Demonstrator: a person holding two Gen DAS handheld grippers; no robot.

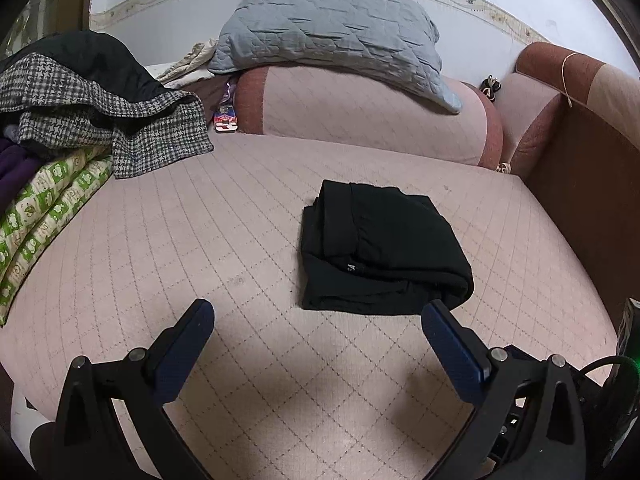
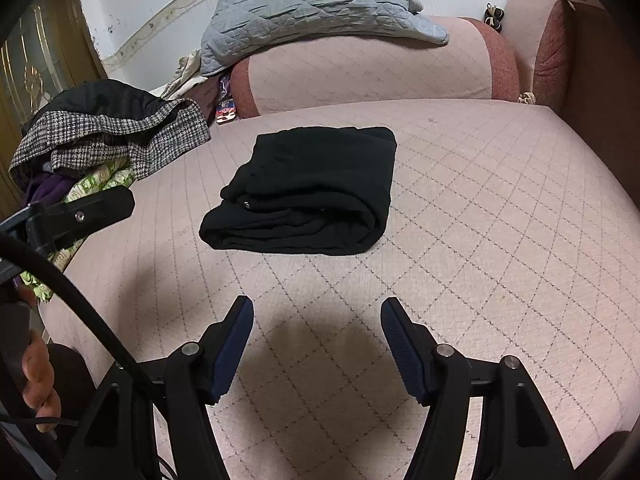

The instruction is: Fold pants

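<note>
Pants: the black pants (image 1: 380, 248) are lying folded into a compact, layered bundle on the pink quilted sofa seat (image 1: 200, 240), roughly in the middle of it; in my right wrist view the same bundle (image 2: 308, 192) is showing its stacked folded edges toward me.

Left tongs: I am holding my left gripper (image 1: 318, 314) above the seat just short of the bundle's near edge, its jaws spread wide with nothing between them; its right blue pad (image 1: 452, 344) is sitting close to the bundle's near right corner, though I cannot tell whether it is touching.

Right tongs: I am holding my right gripper (image 2: 316, 312) over bare seat, well apart from the pants, jaws spread and pinching nothing.

Left hand: my fingers (image 2: 38, 380) are showing at the left edge of the right wrist view, wrapping a black handle.

Surroundings: a grey quilted pillow (image 1: 328, 28) is resting on the pink bolster (image 1: 360, 112) behind the pants; a houndstooth garment (image 1: 100, 120) is piling over a green patterned blanket (image 1: 48, 208) at the far left.
</note>
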